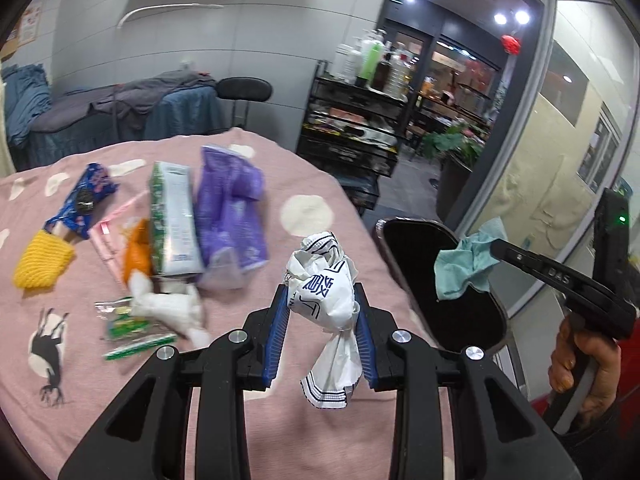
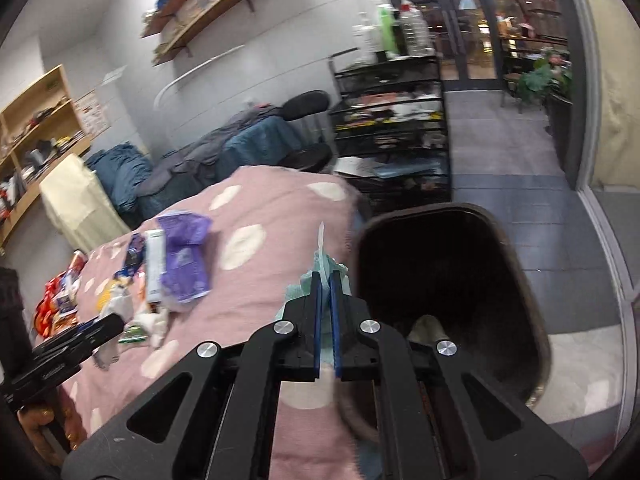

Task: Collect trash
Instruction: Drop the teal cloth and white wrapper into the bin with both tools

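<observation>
My left tool is clamped on a crumpled white wrapper with dark blue print, blue pads pressing both its sides, its twisted tail hanging below the pads. My right tool is shut tight on a crumpled teal tissue; from the left wrist view the same tissue sticks out of that tool's tip right over the mouth of the black bin. The bin stands just beside the right edge of the bed, opening dark, contents not readable. Hand visible on the right tool's grip. The bed wears a pink blanket with pale dots and a black deer print near its front-left area. Trash left on the blanket, clustered toward the middle and left: purple plastic bag, a green-and-white carton touching its left side, a blue snack wrapper farther left, a yellow knitted piece at that wrapper's lower end, something orange beside the carton, crumpled white tissue in front of it, and small green-printed clear packets nearest the front edge. Both views are motion-blurred.
</observation>
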Demonstrator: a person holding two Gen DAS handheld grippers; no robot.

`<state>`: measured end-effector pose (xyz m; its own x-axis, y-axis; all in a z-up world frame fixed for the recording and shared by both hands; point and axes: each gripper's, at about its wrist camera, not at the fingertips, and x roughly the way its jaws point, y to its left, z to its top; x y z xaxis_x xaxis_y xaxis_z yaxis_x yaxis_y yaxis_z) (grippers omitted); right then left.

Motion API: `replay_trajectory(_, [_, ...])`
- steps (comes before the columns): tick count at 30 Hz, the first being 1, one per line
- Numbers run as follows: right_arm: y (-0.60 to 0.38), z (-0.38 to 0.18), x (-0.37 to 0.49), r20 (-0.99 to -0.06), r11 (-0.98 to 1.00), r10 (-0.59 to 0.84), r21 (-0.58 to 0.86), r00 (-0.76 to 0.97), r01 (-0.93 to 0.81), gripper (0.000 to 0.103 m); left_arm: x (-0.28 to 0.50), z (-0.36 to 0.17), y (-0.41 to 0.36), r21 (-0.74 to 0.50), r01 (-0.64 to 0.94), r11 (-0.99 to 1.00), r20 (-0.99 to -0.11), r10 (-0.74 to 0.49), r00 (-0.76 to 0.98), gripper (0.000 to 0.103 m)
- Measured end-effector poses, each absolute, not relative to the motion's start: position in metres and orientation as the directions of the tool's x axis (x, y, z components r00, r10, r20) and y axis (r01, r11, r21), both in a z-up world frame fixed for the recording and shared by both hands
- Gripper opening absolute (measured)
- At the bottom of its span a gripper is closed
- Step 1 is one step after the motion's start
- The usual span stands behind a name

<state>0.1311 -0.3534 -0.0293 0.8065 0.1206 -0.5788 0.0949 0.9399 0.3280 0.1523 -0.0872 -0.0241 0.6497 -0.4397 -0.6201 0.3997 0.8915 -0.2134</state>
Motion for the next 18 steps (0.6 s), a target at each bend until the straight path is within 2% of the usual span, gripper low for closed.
replay_trajectory(7, [-0.398, -0.056, 0.139, -0.637, 0.928, -0.06, 0.248, 0.769, 0.278, 0.005, 0.15, -0.029, -0.132, -0.193, 0.485, 0.853, -0.633, -0.486, 0.603, 0.032])
replay_trajectory(16, [-0.423, -0.101, 0.161, -0.731, 0.91, -0.12, 0.19, 0.672, 0.369, 0.006, 0.151, -0.036, -0.166, -0.177, 0.54, 0.823, -0.657, -0.507, 0.558, 0.032])
replay_trajectory(18, [-0.422, -0.11, 0.162, -0.747, 0.908, -0.14, 0.166, 0.65, 0.386, 0.008, 0.152, -0.037, -0.172, -0.173, 0.548, 0.818, -0.661, -0.509, 0.551, 0.032])
